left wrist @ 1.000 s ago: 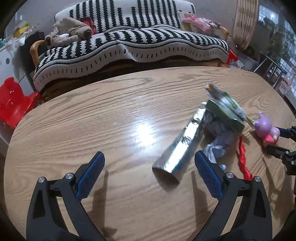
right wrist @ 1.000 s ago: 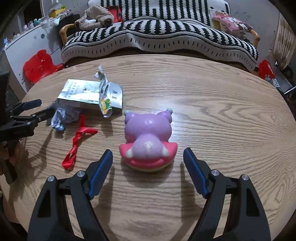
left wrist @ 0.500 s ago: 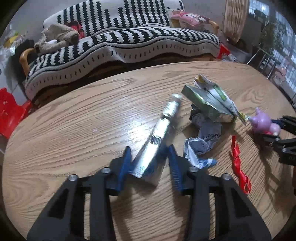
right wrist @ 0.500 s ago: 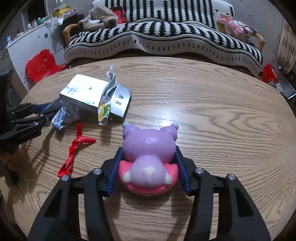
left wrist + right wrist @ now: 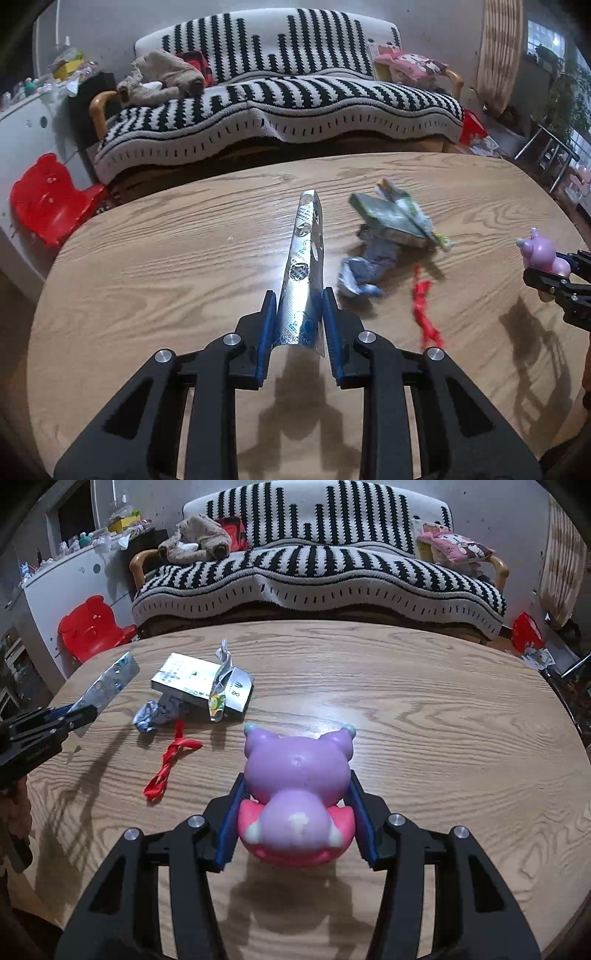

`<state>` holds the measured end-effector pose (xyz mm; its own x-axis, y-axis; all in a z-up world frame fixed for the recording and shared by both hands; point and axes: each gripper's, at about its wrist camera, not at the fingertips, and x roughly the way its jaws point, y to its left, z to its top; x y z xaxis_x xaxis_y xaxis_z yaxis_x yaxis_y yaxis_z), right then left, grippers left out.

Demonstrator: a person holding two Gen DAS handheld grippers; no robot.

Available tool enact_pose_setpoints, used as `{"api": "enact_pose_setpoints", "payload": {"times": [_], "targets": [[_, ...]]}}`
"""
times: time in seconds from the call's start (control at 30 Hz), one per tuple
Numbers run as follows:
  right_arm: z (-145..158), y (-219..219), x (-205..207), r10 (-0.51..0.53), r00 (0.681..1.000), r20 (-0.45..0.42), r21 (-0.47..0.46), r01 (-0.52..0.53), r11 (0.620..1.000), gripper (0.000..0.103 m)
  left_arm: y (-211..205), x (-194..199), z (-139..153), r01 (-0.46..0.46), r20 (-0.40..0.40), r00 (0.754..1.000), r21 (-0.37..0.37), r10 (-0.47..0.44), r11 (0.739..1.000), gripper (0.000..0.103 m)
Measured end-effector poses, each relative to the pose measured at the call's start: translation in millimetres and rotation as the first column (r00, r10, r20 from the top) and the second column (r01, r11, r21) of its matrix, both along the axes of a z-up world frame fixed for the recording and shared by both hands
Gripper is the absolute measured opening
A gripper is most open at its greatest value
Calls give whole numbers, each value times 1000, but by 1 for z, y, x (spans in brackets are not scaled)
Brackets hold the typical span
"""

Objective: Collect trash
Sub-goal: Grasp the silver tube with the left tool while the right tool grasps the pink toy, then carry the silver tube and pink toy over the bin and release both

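Pickup step: your left gripper (image 5: 298, 322), jaws closing, clamped foil wrapper (image 5: 304, 266); right gripper (image 5: 295, 825) grasped purple toy (image 5: 295, 794). Next, likely: carry both off table (image 5: 424, 720), clear of litter near left edge.

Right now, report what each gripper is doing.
Left gripper: closing on the silver foil wrapper, pads already pressing it.
Right gripper: shut on the purple and pink toy.

The left hand-held gripper (image 5: 299, 314) is pointing steeply downward, its jaws closing on a silver wrapper (image 5: 304, 266). The right hand-held gripper (image 5: 295, 794) is angling down likewise, clamping a purple toy (image 5: 297, 775).
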<state>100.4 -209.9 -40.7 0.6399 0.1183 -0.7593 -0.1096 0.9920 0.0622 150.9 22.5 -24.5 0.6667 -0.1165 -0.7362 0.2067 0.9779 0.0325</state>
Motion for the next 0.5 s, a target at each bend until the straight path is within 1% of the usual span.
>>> {"api": "enact_pose_setpoints", "payload": {"times": [0.17, 0.23, 0.37, 0.5], "targets": [[12, -7, -28, 20, 1000, 15, -9, -20, 1000, 51, -19, -40, 18, -8, 7, 1000, -47, 9, 999, 25], [14, -8, -37, 31, 999, 15, -13, -31, 999, 51, -31, -57, 22, 4, 16, 1000, -39, -3, 999, 25], [18, -14, -55, 41, 999, 15, -8, -41, 999, 51, -49, -78, 24, 26, 26, 999, -29, -25, 999, 25], [23, -24, -65, 29, 999, 21, 4, -29, 1000, 51, -62, -84, 25, 44, 27, 999, -21, -44, 999, 25]]}}
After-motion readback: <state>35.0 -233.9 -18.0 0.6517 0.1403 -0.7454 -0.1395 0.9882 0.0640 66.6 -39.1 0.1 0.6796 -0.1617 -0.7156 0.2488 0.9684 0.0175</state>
